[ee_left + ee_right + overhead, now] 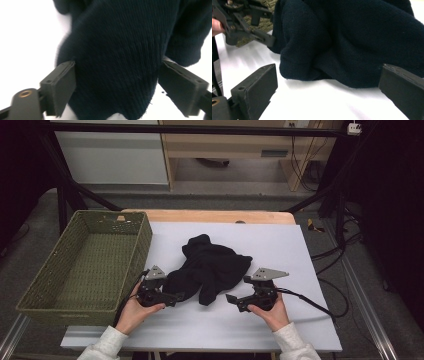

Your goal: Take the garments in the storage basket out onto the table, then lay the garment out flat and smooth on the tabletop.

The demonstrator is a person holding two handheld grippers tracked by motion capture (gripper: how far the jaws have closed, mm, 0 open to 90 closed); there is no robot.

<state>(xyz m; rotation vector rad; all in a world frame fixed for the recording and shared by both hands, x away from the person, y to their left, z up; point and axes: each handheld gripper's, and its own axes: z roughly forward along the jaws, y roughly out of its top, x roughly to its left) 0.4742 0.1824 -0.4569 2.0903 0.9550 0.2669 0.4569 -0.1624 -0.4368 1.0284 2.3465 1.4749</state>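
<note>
Black knit garment (210, 267) crumpled mid-table on white sheet (300, 320), right of basket (90, 265). Left gripper (115, 85) nearest: jaws apart, straddling its near-left edge, seemingly not pinching. Right gripper (329, 95) agape, just short of hem.

You're working with a matt black knitted cloth (210, 267), finely ribbed, on a smooth white sheet (300, 320). Your basket (85, 265) is rough green wicker, and the table edge (215, 216) looks like pale wood.
</note>
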